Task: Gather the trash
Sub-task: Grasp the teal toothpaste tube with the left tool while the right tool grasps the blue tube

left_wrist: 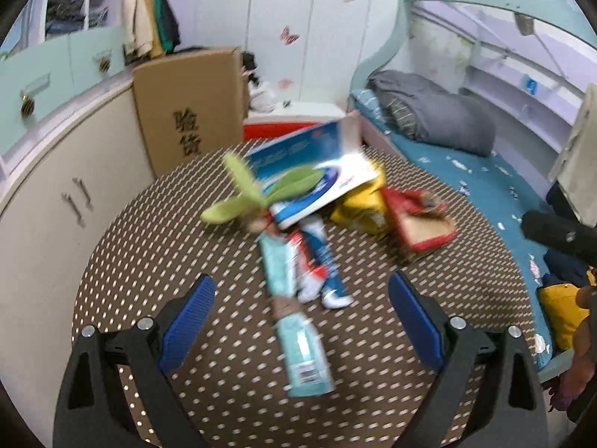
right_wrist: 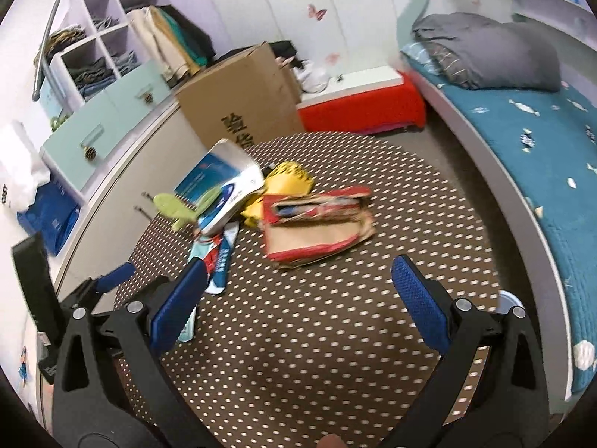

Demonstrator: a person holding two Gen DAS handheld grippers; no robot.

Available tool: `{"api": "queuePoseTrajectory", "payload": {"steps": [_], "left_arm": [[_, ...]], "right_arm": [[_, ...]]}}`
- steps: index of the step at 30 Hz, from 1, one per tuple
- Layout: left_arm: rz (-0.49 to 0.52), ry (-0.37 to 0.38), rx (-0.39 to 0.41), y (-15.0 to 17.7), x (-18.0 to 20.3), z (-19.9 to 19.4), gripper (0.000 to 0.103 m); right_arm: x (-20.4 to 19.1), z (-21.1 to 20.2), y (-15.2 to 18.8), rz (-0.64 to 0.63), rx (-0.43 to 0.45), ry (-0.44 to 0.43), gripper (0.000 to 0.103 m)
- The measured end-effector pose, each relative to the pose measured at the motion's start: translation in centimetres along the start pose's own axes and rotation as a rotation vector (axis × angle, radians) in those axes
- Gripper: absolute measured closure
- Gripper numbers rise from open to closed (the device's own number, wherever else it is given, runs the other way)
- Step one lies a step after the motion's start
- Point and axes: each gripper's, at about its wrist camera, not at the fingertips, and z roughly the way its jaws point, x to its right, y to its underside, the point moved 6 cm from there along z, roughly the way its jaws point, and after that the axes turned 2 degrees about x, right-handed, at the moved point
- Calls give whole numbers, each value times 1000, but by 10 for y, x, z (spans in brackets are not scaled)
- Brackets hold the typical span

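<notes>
Hovering over the dotted brown mat [left_wrist: 149,261], the left gripper [left_wrist: 302,321] has its blue pads spread wide with nothing between them, and the right gripper [right_wrist: 298,306] hangs beside it just as wide and just as empty.

Closest to the left gripper lies a long teal wrapper [left_wrist: 294,321], flat on the mat and pointing straight into the gap. I reckon that one is risky: it looks thin and slick, so the pads may slide over it or only pinch an end and let it flop.

Beyond it the trash is heaped together: a blue and white tube [left_wrist: 321,257], a green plastic piece [left_wrist: 253,190], a blue and white box [left_wrist: 317,164] propped on top, a yellow packet [left_wrist: 362,205] and a torn red carton [right_wrist: 317,224]. Pulling the wrapper could drag the tube or tip the box off the heap.

Further back a cardboard box [right_wrist: 242,100] stands against the cupboard, and the bed [right_wrist: 522,130] runs along the right. Both views are blurred, so aim may suffer.
</notes>
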Motion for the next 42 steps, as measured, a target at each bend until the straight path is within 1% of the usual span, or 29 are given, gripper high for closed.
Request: {"api": "queuePoseTrajectory", "payload": {"steps": [6,8,10,11,12,14,15,16,17,18,19,21,22,24,25,27,28,30,31,32,33,34,37,42], "left_arm": [[-20,-20,-58,14,-19,24,12],[-20,-20,-82,17,-21,34,18],[-20,-12,-113,20,-22,43,33],[-20,-10,-131,22,-23,49,36],[-21,-9,-147,25,-24,54,42],[-11,-4,-136,24,-25,55,50],[-7,2,-131,24,-25,55,62],[-8,9,-130,24,-26,54,78],[-14,18,-132,24,-29,54,82],[-23,27,-134,25,-31,54,83],[-35,38,-134,25,-34,53,83],[-38,31,-133,25,-39,51,83],[-39,29,-133,26,-40,51,83],[-46,22,-133,28,-44,49,83],[-50,20,-132,28,-46,49,82],[-59,9,-129,29,-52,49,82],[-62,9,-129,28,-53,49,79],[-67,6,-128,26,-54,50,77],[-67,7,-127,25,-53,51,77],[-65,9,-125,23,-51,54,77],[-63,15,-126,22,-50,55,78],[-65,22,-126,21,-50,57,82],[-77,38,-128,21,-47,56,83],[-92,34,-121,31,-46,43,83]], "right_arm": [[-18,20,13,-26,-48,-26,6],[-24,26,16,-37,-59,-31,6],[-29,31,18,-43,-66,-40,6],[-32,34,19,-46,-72,-43,6],[-36,39,21,-55,-83,-49,6],[-45,46,22,-69,-94,-70,6],[-50,50,23,-77,-100,-77,7],[-56,56,23,-90,-108,-83,7],[-61,62,23,-102,-115,-88,11],[-70,71,23,-117,-124,-95,17],[-74,77,22,-125,-131,-96,19],[-85,93,22,-148,-146,-95,28],[-89,102,20,-158,-149,-84,31],[-93,116,18,-166,-158,-60,45],[-95,125,18,-174,-167,-43,49],[-98,137,20,-196,-182,-16,53],[-99,144,21,-209,-194,-4,55],[-102,152,25,-231,-205,10,65],[-103,155,28,-255,-206,25,68],[-106,154,30,-292,-190,48,75],[-107,154,32,-311,-182,59,85],[-108,151,34,-322,-179,62,87],[-103,140,41,-313,-177,43,90],[-79,112,48,-205,-179,-45,90]]}}
